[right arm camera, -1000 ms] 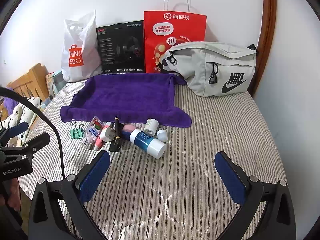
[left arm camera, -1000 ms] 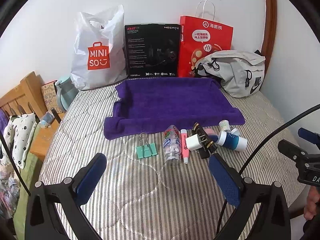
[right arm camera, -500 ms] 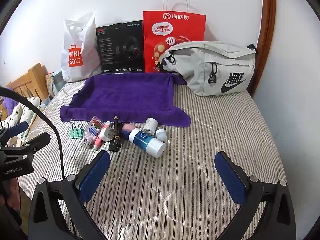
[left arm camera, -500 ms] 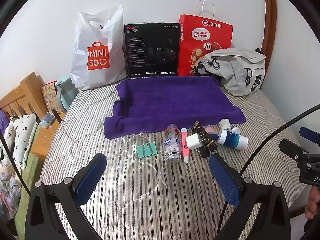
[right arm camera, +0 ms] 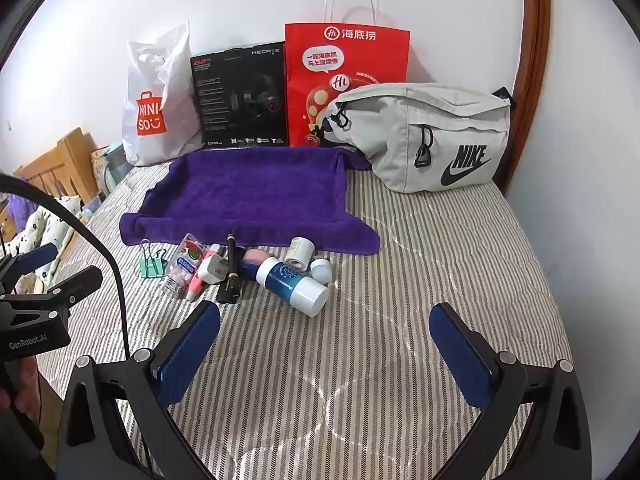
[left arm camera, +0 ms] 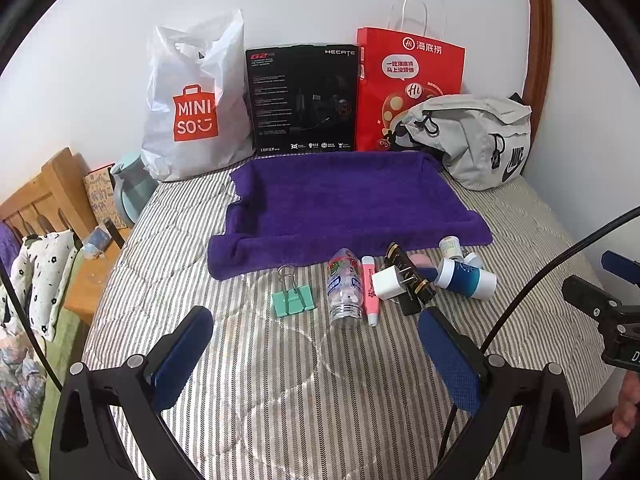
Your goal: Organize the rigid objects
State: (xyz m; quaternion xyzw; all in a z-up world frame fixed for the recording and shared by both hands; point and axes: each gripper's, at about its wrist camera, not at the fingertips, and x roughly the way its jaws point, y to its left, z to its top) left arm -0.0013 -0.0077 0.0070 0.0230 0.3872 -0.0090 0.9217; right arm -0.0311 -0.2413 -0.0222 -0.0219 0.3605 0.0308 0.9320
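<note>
While the striped bed [left arm camera: 320, 392] carries a bare purple towel [left arm camera: 344, 208], the clear bottle [left arm camera: 345, 288], blue-and-white bottle [right arm camera: 294, 282] and green binder clip [left arm camera: 292, 300] lie along its near edge; left gripper [left arm camera: 316, 356] and right gripper [right arm camera: 326, 350] hover spread wide, holding nothing.

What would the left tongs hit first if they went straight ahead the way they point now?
Probably the clear plastic bottle of pills lying on the striped bedspread, roughly centred between the open left tongs; depth is unclear, so they might touch bedspread first.

Home bedroom: striped quilted bed [left arm camera: 320, 392], wooden headboard [left arm camera: 44, 196], pillow [left arm camera: 40, 272].
</note>
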